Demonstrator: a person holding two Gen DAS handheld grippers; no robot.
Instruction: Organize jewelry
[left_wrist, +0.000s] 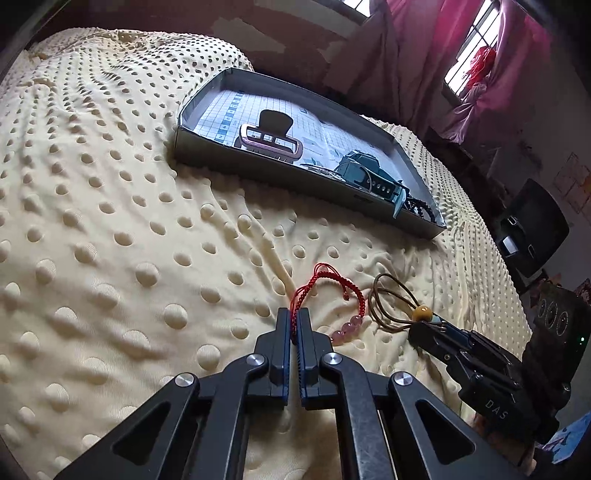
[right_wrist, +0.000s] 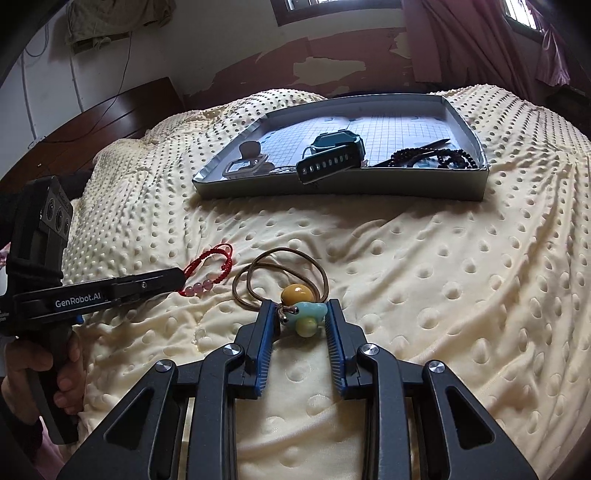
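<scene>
L jaws pinch red bracelet (left_wrist: 334, 295); R straddle pendant (right_wrist: 304, 314).

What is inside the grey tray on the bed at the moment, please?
The tray holds a teal watch, a pink-framed watch, a dark bead string and a thin dark stick. The near wall hides the tray floor just behind it.

A: The dotted blanket (right_wrist: 424, 280) lies bare between the two grippers and the tray (right_wrist: 347, 188); nothing blocks that stretch.

B: In the tray, the teal watch (right_wrist: 332, 155) and dark beads (right_wrist: 436, 157) crowd the near wall. The gridded floor behind is open. The red bracelet (left_wrist: 328, 295) and cord necklace (left_wrist: 391, 302) lie just beside each other.
</scene>
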